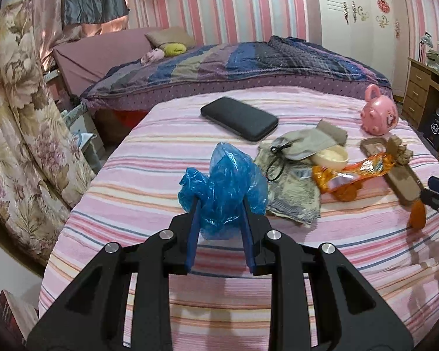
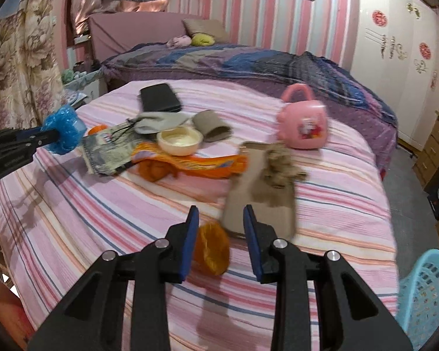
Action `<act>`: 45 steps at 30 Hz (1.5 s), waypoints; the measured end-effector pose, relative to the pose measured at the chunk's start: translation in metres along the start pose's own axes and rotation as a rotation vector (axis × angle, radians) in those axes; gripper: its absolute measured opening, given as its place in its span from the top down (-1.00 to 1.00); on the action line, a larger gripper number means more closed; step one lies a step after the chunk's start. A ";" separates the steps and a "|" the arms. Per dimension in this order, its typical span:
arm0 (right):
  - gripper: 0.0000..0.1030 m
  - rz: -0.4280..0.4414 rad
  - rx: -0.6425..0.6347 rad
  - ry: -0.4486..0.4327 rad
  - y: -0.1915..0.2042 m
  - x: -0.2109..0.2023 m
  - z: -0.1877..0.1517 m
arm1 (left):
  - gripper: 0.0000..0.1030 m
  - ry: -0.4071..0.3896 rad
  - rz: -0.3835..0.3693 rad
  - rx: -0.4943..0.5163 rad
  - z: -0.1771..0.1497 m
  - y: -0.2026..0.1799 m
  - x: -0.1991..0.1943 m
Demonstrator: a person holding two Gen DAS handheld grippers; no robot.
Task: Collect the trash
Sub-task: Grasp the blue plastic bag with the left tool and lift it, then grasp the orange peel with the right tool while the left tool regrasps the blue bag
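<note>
1. Nearest the right wrist camera, the right gripper (image 2: 221, 222) has its blue-padded fingers (image 2: 190, 242) spread wide; a round piece of orange peel (image 2: 212, 248) lies on the bed between them, not yet pinched, though whether a pad touches it I cannot tell.
2. In the left wrist view, the left gripper (image 1: 221, 207) is closed on a crumpled blue plastic bag (image 1: 225, 181), held above the bed; it seems the trash bag.
3. The step in hand looks like picking up the peel; next the fingers need to close on it and carry it to the bag.
4. Just beyond lie a tan phone case (image 2: 260, 204) with a fuzzy charm, an orange snack wrapper (image 2: 190, 161), a cream round tub (image 2: 180, 140), a printed paper packet (image 2: 108, 152), grey cloth (image 2: 161, 121); some are likely trash.
5. Farther are a black flat case (image 2: 159, 98) and a pink toy handbag (image 2: 303, 125).
6. All rest on a pink striped bedspread (image 2: 336, 204); a turquoise plastic basket (image 2: 427, 292) stands at its right edge; behind are a purple quilt (image 2: 248, 61), striped wallpaper, floral curtains.
</note>
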State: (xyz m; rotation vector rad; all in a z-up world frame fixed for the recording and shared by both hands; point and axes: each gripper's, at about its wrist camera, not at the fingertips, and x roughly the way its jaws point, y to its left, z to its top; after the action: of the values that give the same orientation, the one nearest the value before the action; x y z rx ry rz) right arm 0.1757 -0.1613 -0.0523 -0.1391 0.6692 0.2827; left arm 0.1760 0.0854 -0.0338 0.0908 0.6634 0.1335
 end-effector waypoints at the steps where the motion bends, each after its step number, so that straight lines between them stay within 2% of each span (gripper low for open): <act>1: 0.38 -0.007 0.005 -0.006 -0.006 -0.004 -0.001 | 0.53 -0.008 -0.005 0.000 0.001 -0.002 -0.002; 7: 0.38 -0.064 0.048 -0.031 -0.046 -0.026 -0.011 | 0.53 -0.063 -0.049 -0.006 0.007 -0.020 -0.020; 11: 0.38 -0.089 0.084 -0.041 -0.069 -0.037 -0.015 | 0.53 -0.072 -0.068 0.016 0.008 -0.038 -0.024; 18: 0.38 -0.089 0.140 -0.047 -0.090 -0.043 -0.021 | 0.53 -0.081 -0.079 0.052 0.009 -0.061 -0.027; 21: 0.36 -0.066 0.137 -0.044 -0.082 -0.036 -0.018 | 0.53 -0.069 -0.085 0.064 0.007 -0.061 -0.024; 23: 0.13 -0.066 0.115 -0.036 -0.071 -0.030 -0.017 | 0.53 -0.054 -0.087 0.067 0.004 -0.057 -0.021; 24: -0.12 -0.064 0.099 -0.035 -0.064 -0.026 -0.016 | 0.53 -0.047 -0.088 0.066 0.002 -0.054 -0.019; 25: -0.24 -0.061 0.089 -0.036 -0.059 -0.025 -0.015 | 0.53 -0.039 -0.087 0.063 0.001 -0.048 -0.017; 29: -0.38 -0.014 0.062 -0.018 -0.035 -0.012 -0.013 | 0.53 -0.010 -0.074 0.046 -0.004 -0.030 -0.011; 33: -0.39 0.032 0.062 0.014 -0.017 0.005 -0.013 | 0.53 0.006 -0.069 0.006 -0.005 -0.010 -0.007; 40: -0.39 0.057 0.035 0.065 0.009 0.023 -0.012 | 0.53 0.041 -0.061 -0.068 -0.006 0.018 0.002; 42: -0.37 0.066 0.026 0.088 0.015 0.030 -0.011 | 0.45 0.061 -0.062 -0.082 -0.008 0.024 0.007; 44: -0.23 0.066 0.019 0.103 0.017 0.033 -0.011 | 0.01 0.085 -0.061 -0.096 -0.010 0.028 0.013; 45: -0.19 0.066 0.019 0.103 0.017 0.034 -0.011 | -0.05 0.095 -0.050 -0.100 -0.011 0.030 0.016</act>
State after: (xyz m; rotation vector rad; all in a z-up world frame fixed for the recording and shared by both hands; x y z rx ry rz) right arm 0.1891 -0.1404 -0.0829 -0.1140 0.7797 0.3346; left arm 0.1788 0.1178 -0.0486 -0.0282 0.7520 0.1234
